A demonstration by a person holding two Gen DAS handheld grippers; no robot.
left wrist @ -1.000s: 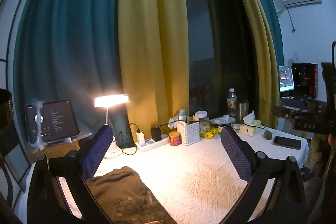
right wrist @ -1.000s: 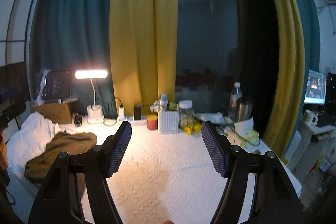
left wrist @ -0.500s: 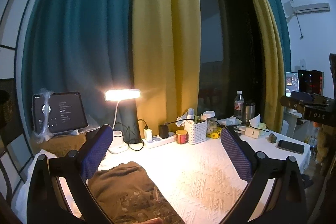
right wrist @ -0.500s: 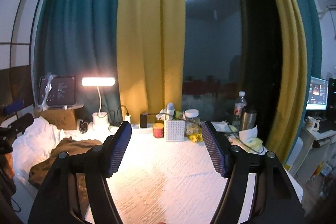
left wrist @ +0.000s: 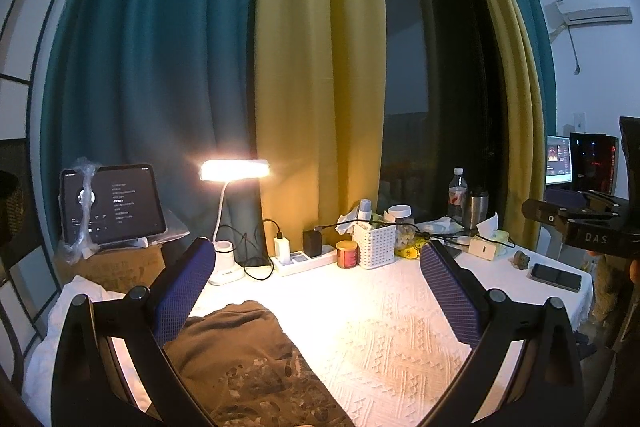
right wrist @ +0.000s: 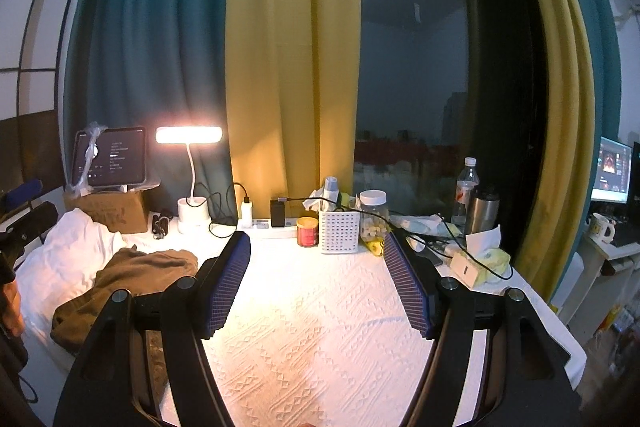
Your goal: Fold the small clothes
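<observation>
Left gripper [left wrist: 316, 291] jaws wide apart, brown garment [left wrist: 244, 359] on white tablecloth [left wrist: 380, 339], lit lamp [left wrist: 234, 171] behind.

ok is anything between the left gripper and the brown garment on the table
Nothing visible. The brown garment lies crumpled on the white tablecloth right below the open left gripper, partly behind its left finger. The lamp and white basket stand farther back.

Olive-brown garment [right wrist: 132, 279], crumpled, unfolded, lies at table's nine o'clock edge; possibly a faded print on its near part [left wrist: 256, 383].
</observation>
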